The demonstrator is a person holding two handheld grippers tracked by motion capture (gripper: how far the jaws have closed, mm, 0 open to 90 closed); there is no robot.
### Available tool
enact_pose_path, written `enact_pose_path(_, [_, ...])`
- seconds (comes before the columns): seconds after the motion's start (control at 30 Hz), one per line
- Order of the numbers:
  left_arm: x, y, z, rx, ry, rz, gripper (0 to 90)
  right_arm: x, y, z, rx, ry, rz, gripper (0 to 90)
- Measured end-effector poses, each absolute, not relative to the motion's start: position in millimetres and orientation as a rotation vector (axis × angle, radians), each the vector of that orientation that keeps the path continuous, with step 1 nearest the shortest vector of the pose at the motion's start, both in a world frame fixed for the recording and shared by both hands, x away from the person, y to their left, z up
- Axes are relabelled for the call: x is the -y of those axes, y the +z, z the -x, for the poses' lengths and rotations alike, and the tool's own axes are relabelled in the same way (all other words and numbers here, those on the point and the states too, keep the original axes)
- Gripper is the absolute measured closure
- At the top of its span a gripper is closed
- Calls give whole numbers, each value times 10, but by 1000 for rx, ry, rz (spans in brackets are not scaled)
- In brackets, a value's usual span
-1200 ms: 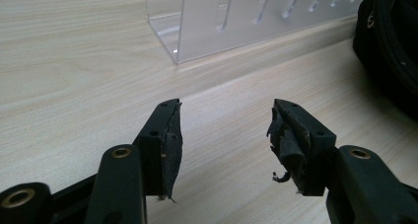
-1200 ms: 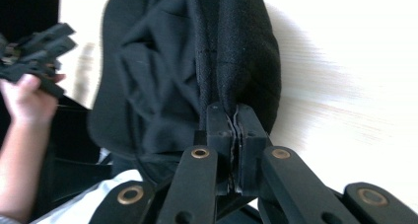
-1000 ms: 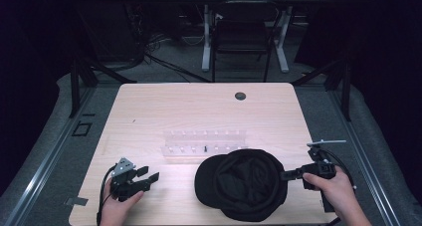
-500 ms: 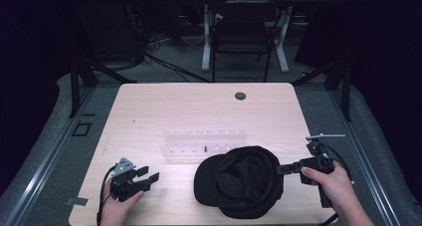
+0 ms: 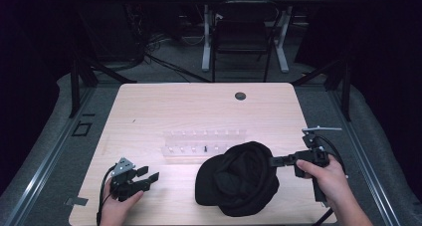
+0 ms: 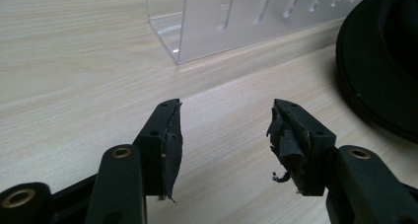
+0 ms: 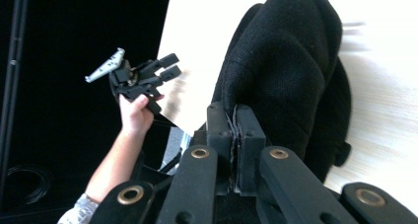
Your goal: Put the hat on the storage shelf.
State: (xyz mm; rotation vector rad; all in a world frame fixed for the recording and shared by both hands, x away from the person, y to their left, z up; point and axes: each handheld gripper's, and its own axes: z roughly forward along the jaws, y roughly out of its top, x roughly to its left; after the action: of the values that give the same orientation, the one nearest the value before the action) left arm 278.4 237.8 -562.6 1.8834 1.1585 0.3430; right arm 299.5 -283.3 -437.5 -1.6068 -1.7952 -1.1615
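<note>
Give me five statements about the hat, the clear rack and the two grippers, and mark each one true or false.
1. The right gripper has its jaws closed on the edge of the black hat. True.
2. The left gripper holds the clear rack. False: its jaws stand open over bare table, with nothing between them.
3. The hat lies on the person's side of the clear rack in the high view. True.
4. The hat is white. False: it is black.
5. The left gripper sits at the far edge of the table, by the round dark hole. False: it is near the front left corner.
</note>
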Motion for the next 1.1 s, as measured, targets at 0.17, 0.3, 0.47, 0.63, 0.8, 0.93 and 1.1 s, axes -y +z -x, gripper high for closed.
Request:
enact_pose_path(0.17, [-2382, -5629, -2787, -1160, 339, -1885, 459, 2734, -4278, -3036, 1792, -1199, 1570, 880])
enact_pose_path(0.3, [-2383, -5629, -2788, -1160, 339, -1885, 459, 2678, -4219, -3055, 1804, -1209, 1563, 881])
enact_pose_path(0.47, [-2392, -5625, -2788, -1160, 336, -1888, 459, 2590, -4134, -3090, 1809, -1230, 1548, 882])
enact_pose_path(0.63, [-2391, -5624, -2788, -1158, 339, -1888, 459, 2533, -4066, -3112, 1808, -1258, 1532, 881])
enact_pose_path(0.8, [-2389, -5625, -2788, -1158, 339, -1887, 459, 2494, -3996, -3120, 1808, -1285, 1504, 882])
enact_pose_path(0.93, [-2396, -5622, -2787, -1158, 338, -1888, 459, 2473, -3881, -3103, 1816, -1314, 1498, 885])
enact_pose_path(1.1, [-2394, -5623, -2785, -1157, 339, -1888, 459, 2493, -3760, -3071, 1831, -1346, 1497, 885])
